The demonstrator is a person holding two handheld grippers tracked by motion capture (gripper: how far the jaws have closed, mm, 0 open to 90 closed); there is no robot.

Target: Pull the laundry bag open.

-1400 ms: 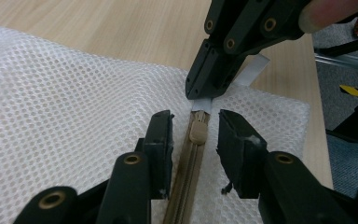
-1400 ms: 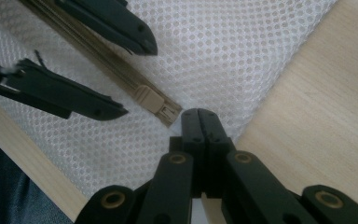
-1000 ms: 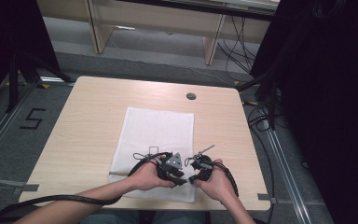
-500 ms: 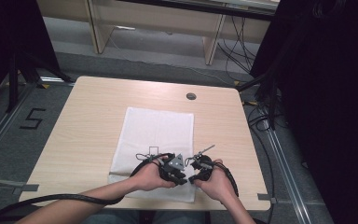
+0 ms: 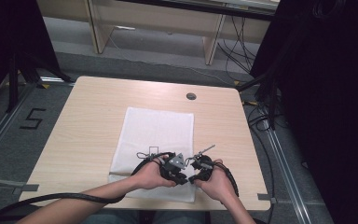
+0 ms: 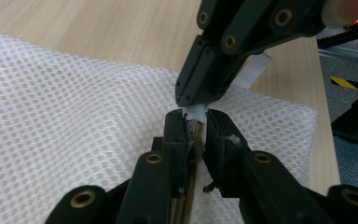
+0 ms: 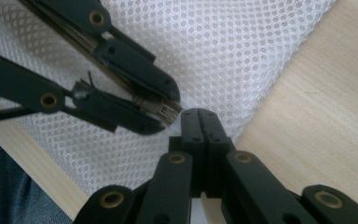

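Observation:
A white mesh bag [image 5: 156,130] lies flat on the wooden table [image 5: 93,107], and both hands meet at its near right corner. My left gripper [image 6: 196,123] has just been closing its jaws on the brown zipper band [image 6: 196,140] at the bag's edge, and the pads now press on it. My right gripper [image 7: 199,114] faces it tip to tip. In the left gripper view the right gripper [image 6: 191,95] is shut on a white tab [image 6: 254,70] that sticks out behind its jaws. In the high view the left gripper [image 5: 185,178] and the right gripper [image 5: 193,178] nearly touch.
The table's near edge [image 5: 121,205] runs just below the hands, and a person's blue trouser leg [image 7: 9,186] lies under it. A round cable hole [image 5: 191,96] sits at the table's far side. Black cables [image 5: 51,200] trail off to the lower left.

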